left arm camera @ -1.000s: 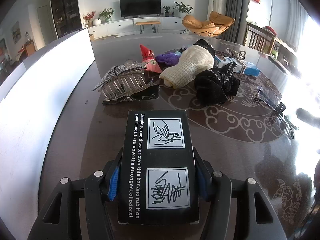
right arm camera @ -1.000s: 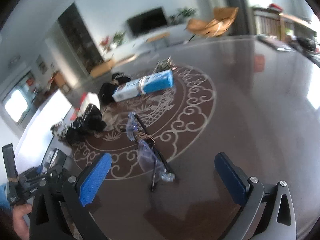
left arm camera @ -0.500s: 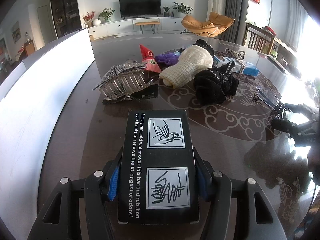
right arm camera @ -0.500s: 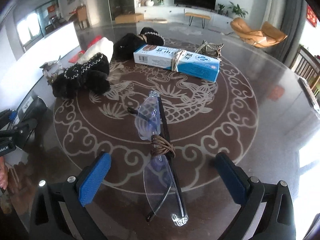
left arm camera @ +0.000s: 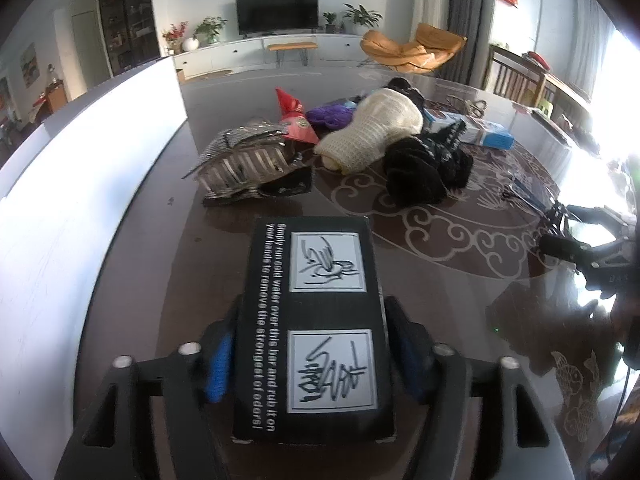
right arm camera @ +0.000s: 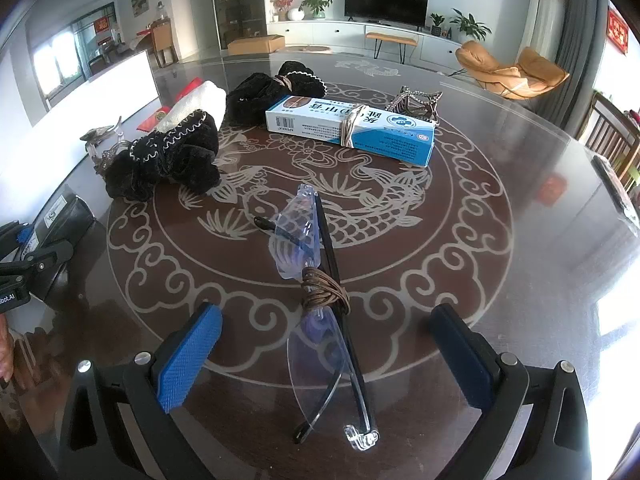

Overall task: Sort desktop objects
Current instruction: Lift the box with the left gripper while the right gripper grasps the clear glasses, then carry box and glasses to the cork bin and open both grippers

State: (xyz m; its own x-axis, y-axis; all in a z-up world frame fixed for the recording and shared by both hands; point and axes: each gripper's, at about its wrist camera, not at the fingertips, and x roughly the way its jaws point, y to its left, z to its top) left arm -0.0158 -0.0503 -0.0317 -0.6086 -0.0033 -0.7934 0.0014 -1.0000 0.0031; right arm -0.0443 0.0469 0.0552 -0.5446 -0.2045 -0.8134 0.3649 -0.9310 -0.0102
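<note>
The left gripper (left arm camera: 312,354) pinches a flat black cardboard box with white lettering and two printed squares (left arm camera: 316,320), its blue pads pressed against the box's two long sides, the box reaching forward over the dark glossy table with a pale scroll pattern (left arm camera: 440,280). Ahead of it lies a large silver rhinestone claw clip (left arm camera: 248,156); beyond that, forward and to the right, sit a red cone-shaped packet (left arm camera: 294,118), a cream knitted bundle (left arm camera: 372,132) and a black velvet scrunchie (left arm camera: 424,168). The right gripper (right arm camera: 326,360) stands spread wide, both blue pads apart from a pair of rimless clear glasses with black arms and a brown hair tie wound round the bridge (right arm camera: 316,280), which lies on the table between the fingers and stretches forward. Farther ahead rests a long blue and white carton with a band round it (right arm camera: 352,130), and the black scrunchie (right arm camera: 168,160) lies forward to the left
</note>
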